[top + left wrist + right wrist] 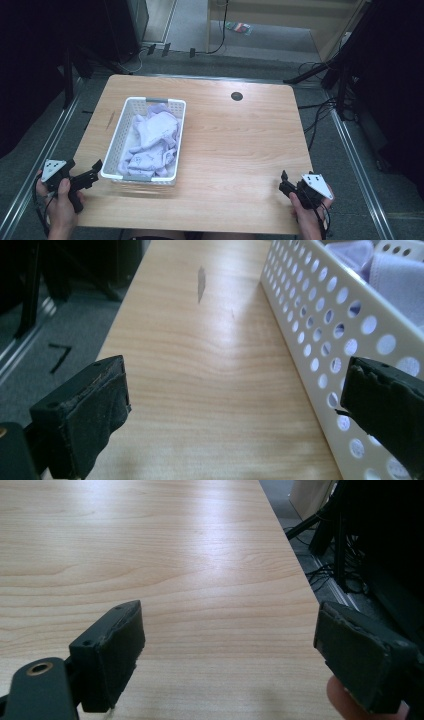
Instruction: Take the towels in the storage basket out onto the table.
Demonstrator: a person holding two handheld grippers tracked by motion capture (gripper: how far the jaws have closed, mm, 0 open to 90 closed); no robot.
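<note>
Left gripper (95,170) held wide at table (240,150) near-left corner, beside white basket (116,131) | pale cloths (152,137) piled inside | right gripper (284,184) held wide, near-right edge.

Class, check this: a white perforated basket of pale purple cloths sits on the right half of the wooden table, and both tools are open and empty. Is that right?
Not quite. The high view shows the basket on the table's left half, beside the left tool. The cloths are pale purple, and the left tool and right tool are both open and empty.
</note>
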